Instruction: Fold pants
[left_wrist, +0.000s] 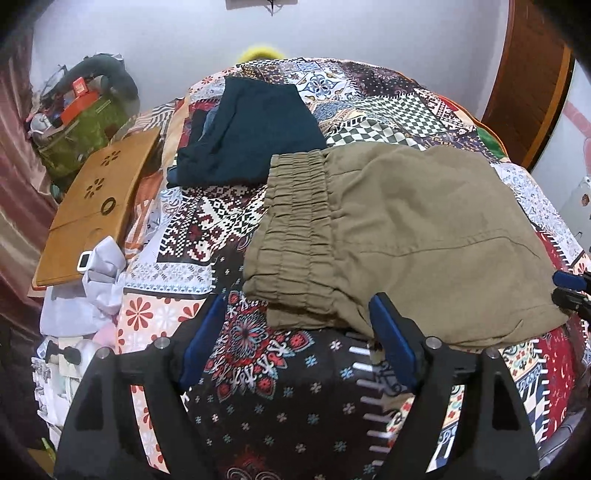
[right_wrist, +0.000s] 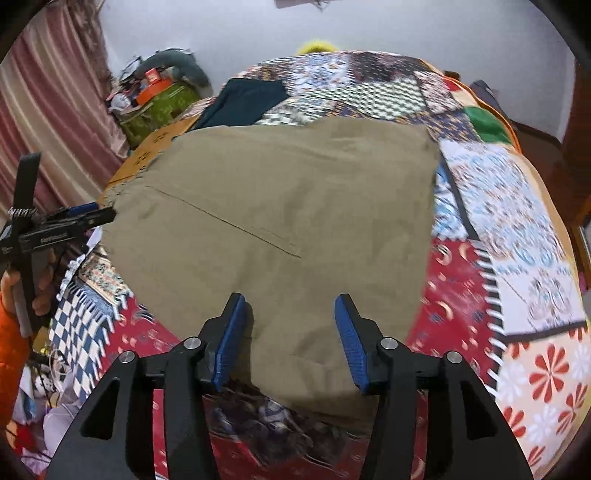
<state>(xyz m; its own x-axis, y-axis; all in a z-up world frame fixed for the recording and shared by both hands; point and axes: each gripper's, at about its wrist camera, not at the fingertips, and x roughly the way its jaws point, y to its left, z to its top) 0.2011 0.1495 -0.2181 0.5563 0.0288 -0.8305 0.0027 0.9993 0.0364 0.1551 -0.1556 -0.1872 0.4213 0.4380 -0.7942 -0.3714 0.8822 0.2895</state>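
Observation:
Olive-khaki pants (left_wrist: 406, 229) lie folded flat on a patchwork bed cover (left_wrist: 266, 398), elastic waistband toward the left. They also fill the middle of the right wrist view (right_wrist: 280, 229). My left gripper (left_wrist: 299, 314) is open at the near edge of the pants by the waistband, holding nothing. My right gripper (right_wrist: 290, 317) is open just above the near edge of the pants, holding nothing. The right gripper's tips show at the right edge of the left wrist view (left_wrist: 570, 290). The left gripper shows at the left of the right wrist view (right_wrist: 92, 216).
A folded dark teal garment (left_wrist: 251, 133) lies beyond the pants. A wooden lap tray (left_wrist: 96, 206) lies at the bed's left edge, with white cloth (left_wrist: 96, 280) near it. A cluttered green bin (left_wrist: 77, 118) stands by the wall. A wooden door (left_wrist: 532, 81) is at the right.

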